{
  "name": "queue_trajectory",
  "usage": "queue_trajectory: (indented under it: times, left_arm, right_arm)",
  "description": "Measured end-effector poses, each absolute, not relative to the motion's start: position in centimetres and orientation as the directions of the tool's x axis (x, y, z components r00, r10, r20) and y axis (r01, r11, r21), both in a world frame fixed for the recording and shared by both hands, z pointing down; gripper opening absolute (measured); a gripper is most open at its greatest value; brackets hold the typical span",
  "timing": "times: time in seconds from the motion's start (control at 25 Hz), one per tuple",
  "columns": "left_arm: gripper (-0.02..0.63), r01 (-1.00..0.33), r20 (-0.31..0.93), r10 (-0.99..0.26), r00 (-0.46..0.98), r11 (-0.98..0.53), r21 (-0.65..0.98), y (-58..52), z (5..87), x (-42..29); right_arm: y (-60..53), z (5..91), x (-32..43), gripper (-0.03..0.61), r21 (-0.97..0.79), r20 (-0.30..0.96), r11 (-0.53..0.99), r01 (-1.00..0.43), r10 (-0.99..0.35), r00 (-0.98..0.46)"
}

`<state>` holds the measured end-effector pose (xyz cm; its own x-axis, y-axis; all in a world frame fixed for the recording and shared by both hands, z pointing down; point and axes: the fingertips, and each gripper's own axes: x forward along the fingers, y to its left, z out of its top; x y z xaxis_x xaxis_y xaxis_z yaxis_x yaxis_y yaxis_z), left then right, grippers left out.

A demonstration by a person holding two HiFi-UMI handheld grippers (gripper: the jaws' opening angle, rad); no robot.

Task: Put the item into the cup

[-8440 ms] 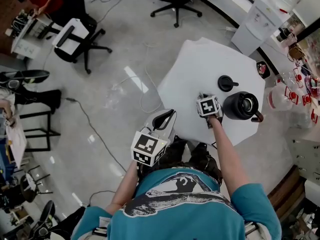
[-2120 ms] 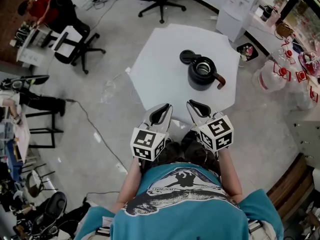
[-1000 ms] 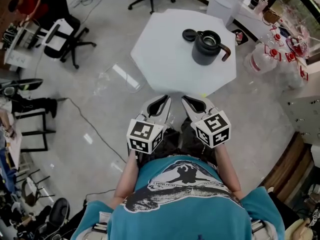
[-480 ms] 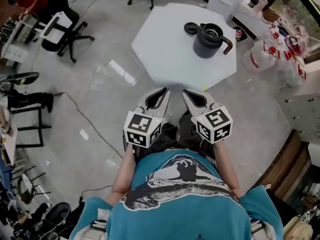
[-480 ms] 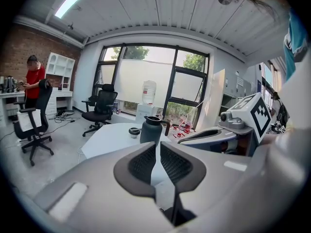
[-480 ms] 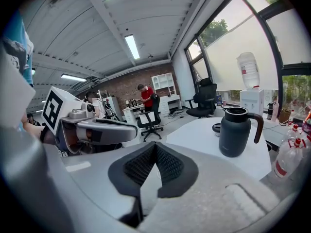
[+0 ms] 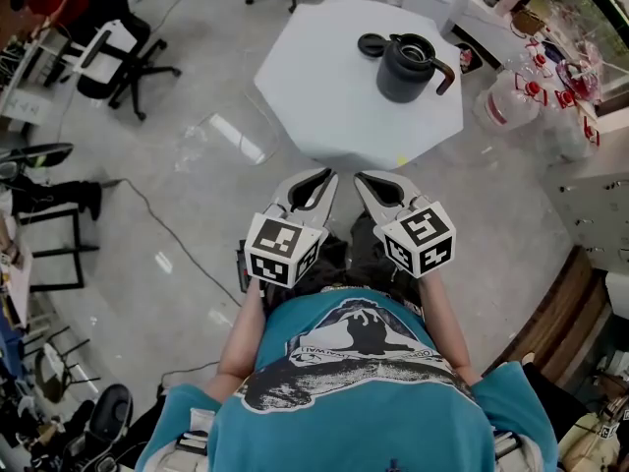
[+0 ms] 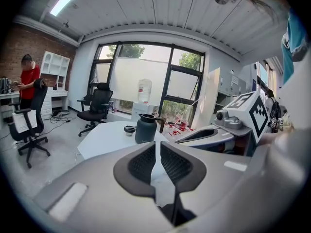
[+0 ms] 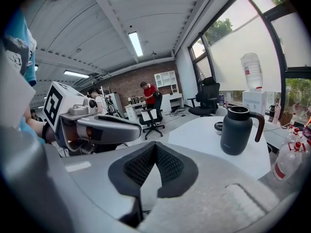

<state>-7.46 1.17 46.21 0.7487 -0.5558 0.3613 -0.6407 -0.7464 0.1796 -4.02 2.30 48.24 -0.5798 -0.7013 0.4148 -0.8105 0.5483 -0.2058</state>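
Plainly, left claw and right claw pinch together on nothing — jug contents hidden.

Bright daylight from windows; ceiling strip lights; floor glare; dark fisheye-warped edges

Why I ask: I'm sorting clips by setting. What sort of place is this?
Most likely an open-plan office or lab workspace: rolling office chairs on a polished floor, a water dispenser by tall windows, and a white table standing in the open.
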Motion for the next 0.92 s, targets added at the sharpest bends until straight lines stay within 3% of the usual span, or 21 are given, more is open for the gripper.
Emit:
queue_trajectory:
  times: [0.92]
  left_arm:
    - [0.055,-0.615,0.365,-0.523,0.77,-0.763,0.202,0.9,47.1,-7.3]
  right_arm:
    - [1.4,49.3,-4.6,0.002,-0.179,0.456,0.541,-0.822,-0.694,-0.557]
